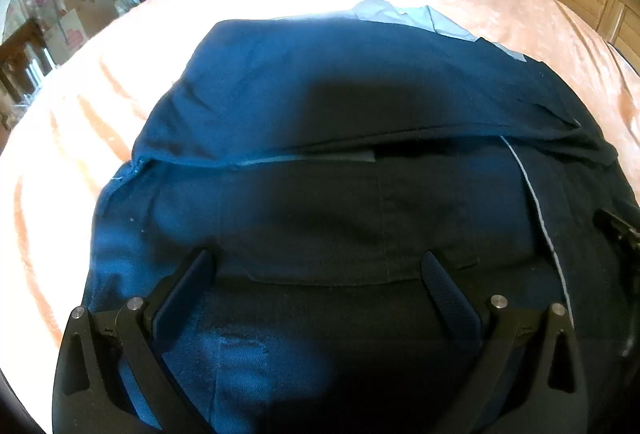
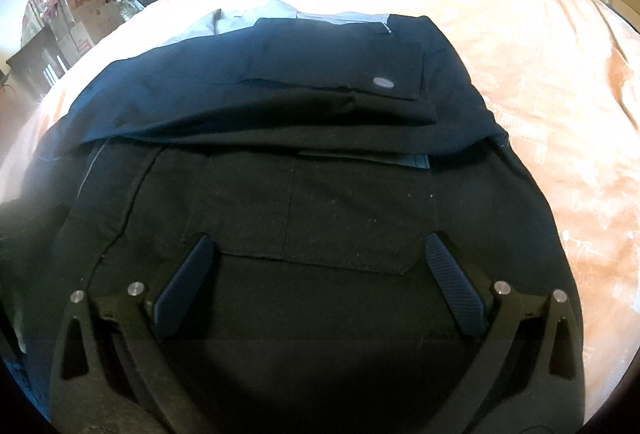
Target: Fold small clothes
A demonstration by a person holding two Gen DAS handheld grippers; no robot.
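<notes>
Trousers (image 1: pixel 320 90), dark blue, are lying partly folded on the bed (image 1: pixel 120 82), pale lining (image 1: pixel 400 14) showing at their far edge. Left claw (image 1: pixel 320 274) is hovering spread over the near part of the trousers; right claw (image 2: pixel 320 258) is likewise hanging spread, gripping nothing. Silver button (image 2: pixel 383 82) is sitting on the folded layer.

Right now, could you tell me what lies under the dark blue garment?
The peach bedspread shows all around the dark blue garment; pale grey fabric pokes out at its far edge. Anything beneath is covered.
</notes>
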